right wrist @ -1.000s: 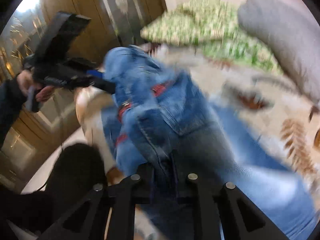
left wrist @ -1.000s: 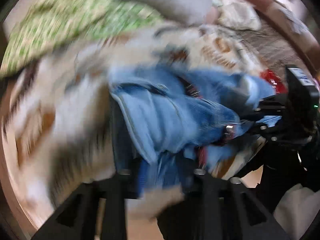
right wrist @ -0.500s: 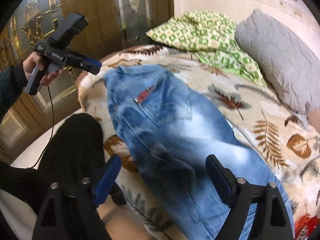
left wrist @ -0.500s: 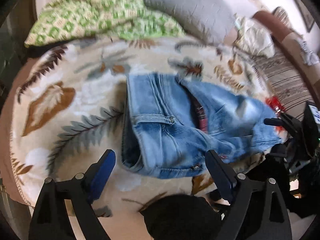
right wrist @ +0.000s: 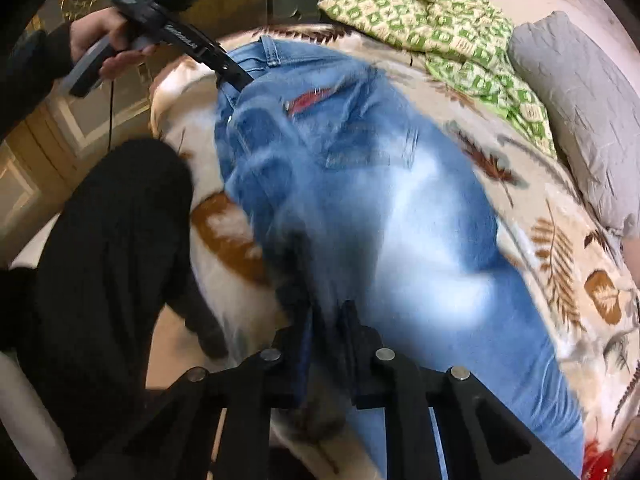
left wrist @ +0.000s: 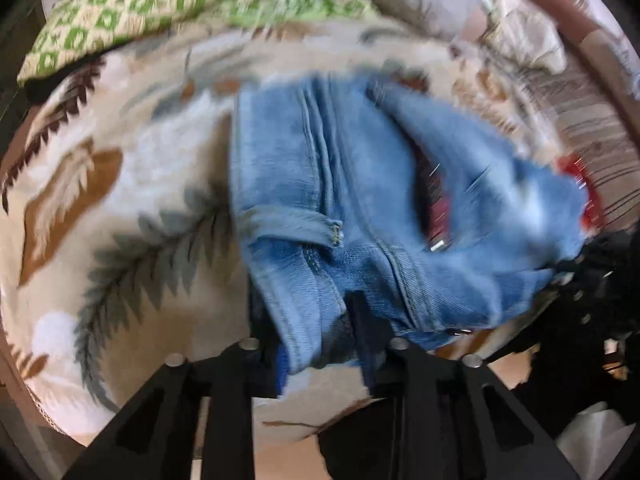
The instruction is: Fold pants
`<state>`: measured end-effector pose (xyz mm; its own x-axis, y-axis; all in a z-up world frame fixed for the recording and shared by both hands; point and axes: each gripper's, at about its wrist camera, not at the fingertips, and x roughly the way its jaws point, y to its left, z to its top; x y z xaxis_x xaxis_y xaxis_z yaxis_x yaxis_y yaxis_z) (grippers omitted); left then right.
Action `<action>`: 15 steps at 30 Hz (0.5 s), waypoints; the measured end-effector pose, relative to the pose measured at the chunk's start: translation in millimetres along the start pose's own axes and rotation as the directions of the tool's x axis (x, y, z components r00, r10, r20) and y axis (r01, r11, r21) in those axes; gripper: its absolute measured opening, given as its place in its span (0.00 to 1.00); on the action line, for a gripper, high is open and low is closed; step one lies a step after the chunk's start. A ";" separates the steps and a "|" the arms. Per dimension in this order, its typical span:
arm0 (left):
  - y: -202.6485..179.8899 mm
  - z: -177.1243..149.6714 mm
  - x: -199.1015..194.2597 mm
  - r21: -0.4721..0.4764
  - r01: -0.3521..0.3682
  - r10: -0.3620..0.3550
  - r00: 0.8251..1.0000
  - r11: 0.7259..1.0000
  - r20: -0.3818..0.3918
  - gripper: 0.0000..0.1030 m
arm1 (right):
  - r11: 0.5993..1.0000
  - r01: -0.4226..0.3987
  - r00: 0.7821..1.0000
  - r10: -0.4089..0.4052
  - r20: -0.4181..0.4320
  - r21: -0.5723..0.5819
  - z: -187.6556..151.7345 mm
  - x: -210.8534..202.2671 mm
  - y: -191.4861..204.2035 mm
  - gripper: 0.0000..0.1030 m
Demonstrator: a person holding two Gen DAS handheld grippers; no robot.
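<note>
The jeans (right wrist: 360,184) lay on the bed, on a cream blanket (left wrist: 120,200) with a pattern of brown and grey leaves. The waist part was near the edge of the bed, and the legs ran away along the blanket toward the right side of the right wrist view.

The left gripper (left wrist: 316,332) pointed steeply down at the waist part. A thick fold of the denim stood between its two fingers, and its jaws were closing on this fold. In the right wrist view, the same gripper (right wrist: 234,76) touched the waistband at the far top corner of the jeans, and a hand (right wrist: 108,48) held its handle.

The right gripper (right wrist: 324,328) was lower on the jeans, at the side edge nearest the person. Its jaws were closing too, nearly together, with a thin fold of blue cloth pinched between them.

A green and white patterned cloth (right wrist: 432,28) and a grey pillow (right wrist: 580,112) lay at the far side of the bed, well apart from the jeans. The person's leg in black trousers (right wrist: 104,264) was just beside the bed.
</note>
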<state>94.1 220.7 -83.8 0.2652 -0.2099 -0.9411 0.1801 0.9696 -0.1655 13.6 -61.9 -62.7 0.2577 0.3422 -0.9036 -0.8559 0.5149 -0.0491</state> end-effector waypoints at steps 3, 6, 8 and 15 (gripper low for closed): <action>-5.2 -2.5 9.1 0.000 -0.014 0.014 1.000 1.000 -0.004 0.59 | 0.998 0.040 0.998 -0.037 -0.057 0.039 -7.0 23.9 -7.2 0.16; -9.6 -3.5 -16.6 -0.011 -0.040 0.040 0.998 0.999 0.042 0.84 | 0.997 0.020 0.999 -0.017 -0.040 0.080 -4.3 11.0 -11.5 0.22; -7.6 -5.6 -40.8 -0.034 -0.005 0.009 0.995 0.999 0.104 0.88 | 0.998 0.018 1.000 -0.019 0.017 0.053 -1.7 -9.3 -9.2 0.58; 8.4 -3.7 -44.3 -0.175 0.065 -0.049 0.994 0.982 0.095 0.94 | 0.998 0.055 0.972 -0.055 0.230 0.008 27.2 -48.2 2.0 0.91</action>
<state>80.3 238.6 -44.6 0.3444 -0.2683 -0.8997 0.0287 0.9609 -0.2755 11.7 -56.0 -7.7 0.4007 0.4847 -0.7775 -0.8367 0.5394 -0.0950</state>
